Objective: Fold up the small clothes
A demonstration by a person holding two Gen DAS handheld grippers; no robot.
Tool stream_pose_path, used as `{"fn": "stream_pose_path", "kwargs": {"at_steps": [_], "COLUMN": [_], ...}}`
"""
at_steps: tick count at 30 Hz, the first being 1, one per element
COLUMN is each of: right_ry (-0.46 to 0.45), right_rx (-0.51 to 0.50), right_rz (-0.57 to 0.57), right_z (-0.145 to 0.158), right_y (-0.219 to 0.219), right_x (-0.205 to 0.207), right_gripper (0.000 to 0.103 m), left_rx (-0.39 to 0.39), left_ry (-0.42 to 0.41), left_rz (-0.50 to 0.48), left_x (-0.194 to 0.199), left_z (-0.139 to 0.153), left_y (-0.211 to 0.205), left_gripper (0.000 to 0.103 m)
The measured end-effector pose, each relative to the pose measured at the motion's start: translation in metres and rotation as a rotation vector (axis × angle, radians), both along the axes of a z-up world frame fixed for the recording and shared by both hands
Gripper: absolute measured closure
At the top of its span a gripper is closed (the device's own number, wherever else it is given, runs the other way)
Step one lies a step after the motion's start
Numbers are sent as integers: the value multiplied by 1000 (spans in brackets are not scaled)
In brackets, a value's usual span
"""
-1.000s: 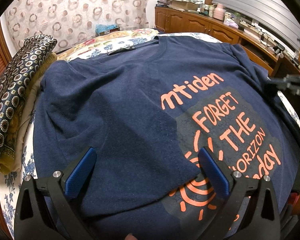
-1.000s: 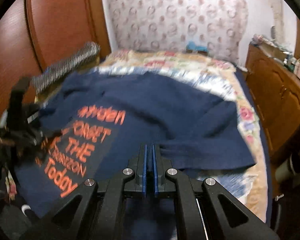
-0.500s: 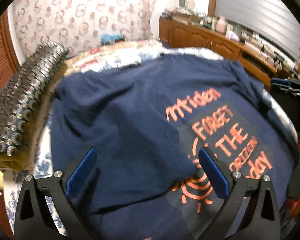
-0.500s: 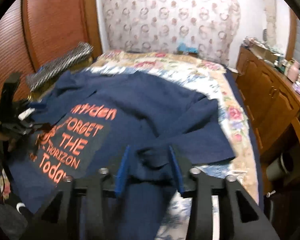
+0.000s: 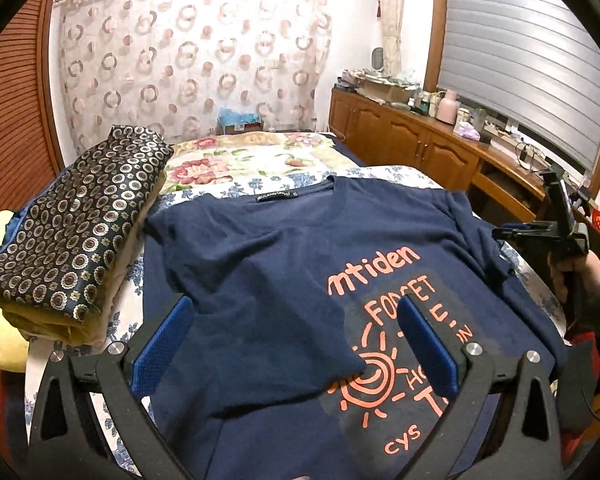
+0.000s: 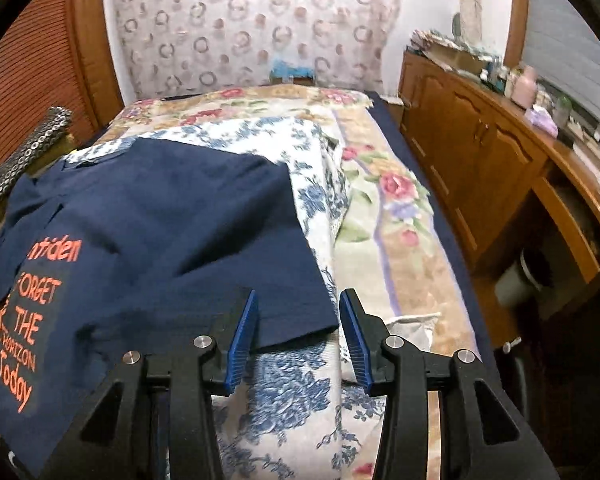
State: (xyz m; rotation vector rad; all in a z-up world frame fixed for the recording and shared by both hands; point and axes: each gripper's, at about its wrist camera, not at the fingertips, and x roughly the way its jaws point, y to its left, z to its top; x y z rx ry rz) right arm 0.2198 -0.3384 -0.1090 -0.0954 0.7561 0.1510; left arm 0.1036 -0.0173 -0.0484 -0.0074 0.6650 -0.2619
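Observation:
A navy T-shirt (image 5: 284,264) with orange print lies flat on the bed, its left side folded in over the print. It also shows in the right wrist view (image 6: 160,232), with its right side folded in. My left gripper (image 5: 296,344) is open and empty, just above the shirt's lower part. My right gripper (image 6: 298,332) is open and empty, over the shirt's right edge and the floral bedding. The right gripper also shows at the right edge of the left wrist view (image 5: 556,228), held in a hand.
A folded patterned cloth pile (image 5: 76,232) lies at the shirt's left. The floral bedspread (image 6: 380,216) reaches the bed's right edge. A wooden cabinet (image 6: 500,168) with clutter on top runs along the right wall. A curtain (image 5: 188,64) hangs behind the bed.
My right gripper went from shut to open, let go of the shirt's right side, now folded in, and moved right. My left gripper stayed open and pulled back a little.

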Motion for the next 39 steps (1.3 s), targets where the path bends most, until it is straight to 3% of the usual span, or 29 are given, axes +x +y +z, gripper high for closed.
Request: {"fn": "stream_pose_path", "kwargs": {"at_steps": [8, 10, 11, 12, 15, 24, 30, 34, 39], "right_ry": [30, 22, 12, 7, 4, -91, -69, -59, -48], "right_rx": [68, 47, 16, -3, -7, 35, 54, 47, 56], "right_rz": [10, 22, 24, 33, 72, 257, 431, 461, 415], "right_z": [13, 14, 16, 14, 16, 60, 76, 76, 71], "right_y": [-24, -25, -22, -21, -14, 45, 115, 145, 134], "right_x": [14, 11, 11, 10, 7, 1, 11, 25, 41], "right_gripper": [60, 67, 76, 97, 100, 101, 100, 100, 72], "left_rx": [-8, -10, -9, -9, -5, -20, -25, -24, -18], "left_ry": [-9, -12, -13, -16, -22, -22, -18, -12, -10], "left_rz": [12, 15, 16, 19, 26, 46, 50, 53, 60], "left_x": [-5, -5, -6, -7, -8, -10, -12, -13, -12], "left_z": [3, 3, 4, 4, 5, 4, 2, 1, 1], "left_y": [4, 5, 5, 6, 7, 19, 24, 27, 32], "left_gripper": [0, 0, 0, 0, 0, 0, 0, 0, 0]}}
